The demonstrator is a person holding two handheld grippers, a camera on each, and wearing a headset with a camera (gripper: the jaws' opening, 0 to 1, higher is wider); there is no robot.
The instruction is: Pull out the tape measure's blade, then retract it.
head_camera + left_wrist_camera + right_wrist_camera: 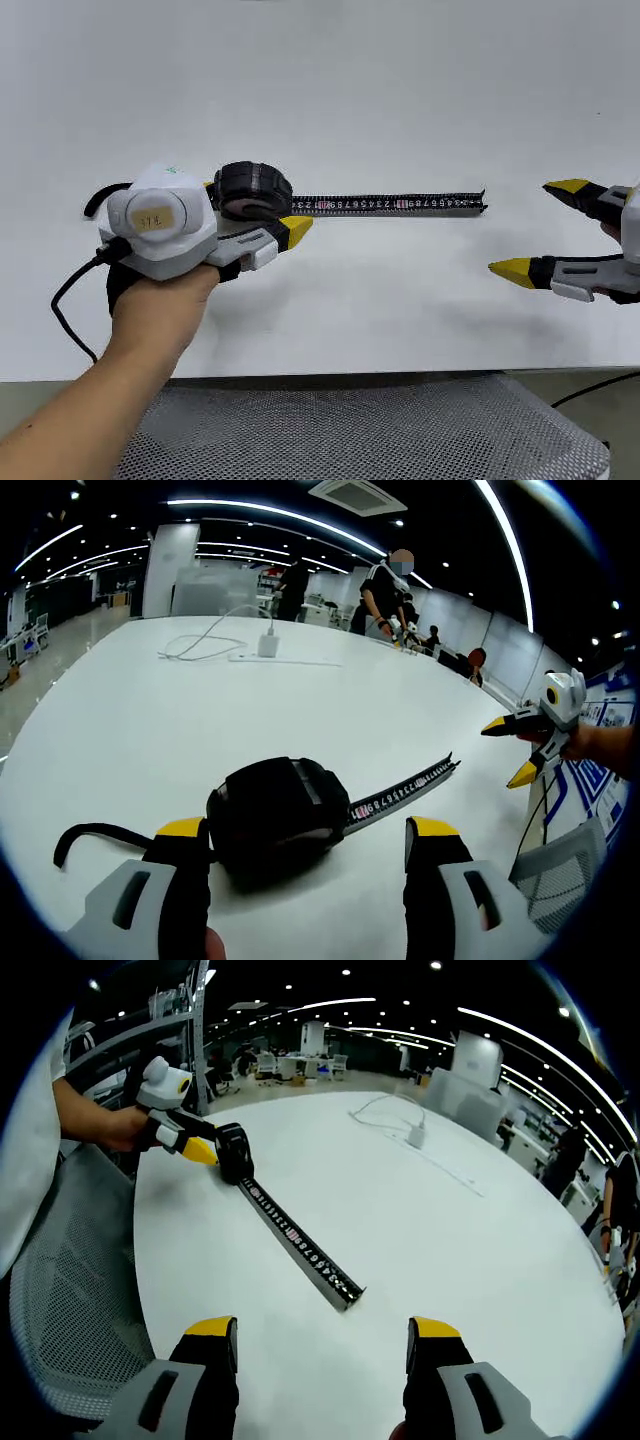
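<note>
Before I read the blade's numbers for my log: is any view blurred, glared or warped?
Head view: even light, soft shadows on the table, blade sharp, no glare. Left gripper view: fisheye bends the table's edge, and the tape measure case is dark with little detail. Right gripper view: same warp, blade sharp near centre, numerals small.

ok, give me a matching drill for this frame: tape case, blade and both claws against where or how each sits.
1. black round tape measure case
2. dark blade with white numerals
3. left claw
4. right claw

A. open, empty, clear of the blade's end
B. pulled out, flat on the white table
C. open, straddling the case
D. between the left claw's jaws

Pairs: 1-D, 2-B, 3-C, 4-A
</note>
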